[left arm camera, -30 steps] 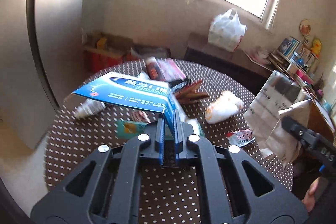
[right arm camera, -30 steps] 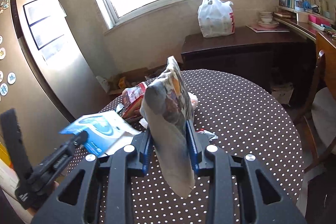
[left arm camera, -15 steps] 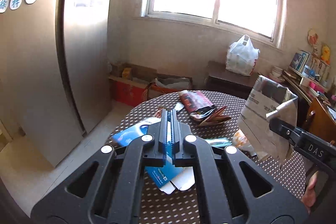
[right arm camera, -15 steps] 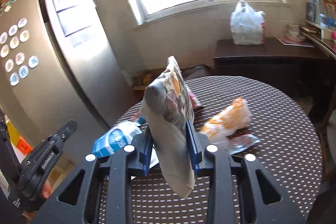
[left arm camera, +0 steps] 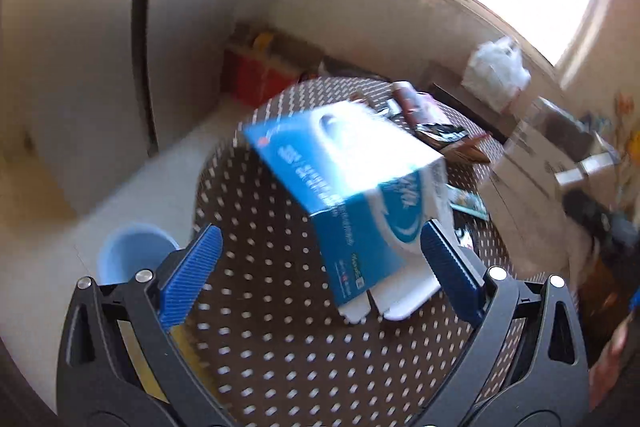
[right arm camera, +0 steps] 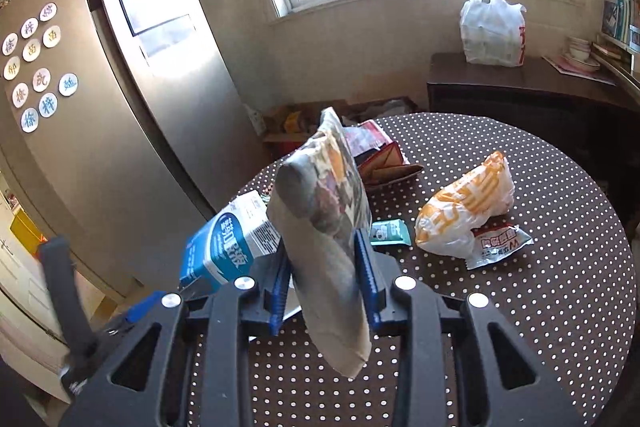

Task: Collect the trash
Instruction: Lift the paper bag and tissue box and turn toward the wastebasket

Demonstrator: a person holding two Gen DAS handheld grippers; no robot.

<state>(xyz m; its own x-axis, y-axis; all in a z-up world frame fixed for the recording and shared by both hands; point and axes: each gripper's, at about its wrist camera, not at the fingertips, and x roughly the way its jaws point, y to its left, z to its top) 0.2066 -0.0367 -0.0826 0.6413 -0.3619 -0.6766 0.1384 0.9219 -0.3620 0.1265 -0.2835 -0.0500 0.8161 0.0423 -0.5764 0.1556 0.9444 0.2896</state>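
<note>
My left gripper (left arm camera: pixel 320 259) is open wide; the blue and white carton (left arm camera: pixel 352 183) sits loose between its jaws, over the dotted table's (left arm camera: pixel 280 355) left edge. The carton also shows in the right wrist view (right arm camera: pixel 228 239), left of my right gripper (right arm camera: pixel 324 287). My right gripper is shut on a grey printed paper bag (right arm camera: pixel 324 223) and holds it upright above the table (right arm camera: pixel 520 327). A light blue bin (left arm camera: pixel 132 251) stands on the floor beside the table, left of my left gripper.
On the table lie an orange-and-white plastic bag (right arm camera: pixel 464 211), a red-and-white wrapper (right arm camera: pixel 496 243), a teal packet (right arm camera: pixel 390 233) and red packaging (right arm camera: pixel 376 151). A fridge (right arm camera: pixel 120 107) stands to the left. A dark sideboard (right arm camera: pixel 520 83) carries a white bag.
My left gripper has opened and let go of the blue carton, which now tilts free between the jaws. The left view has swung down toward the bin. My right gripper still holds the paper bag.
</note>
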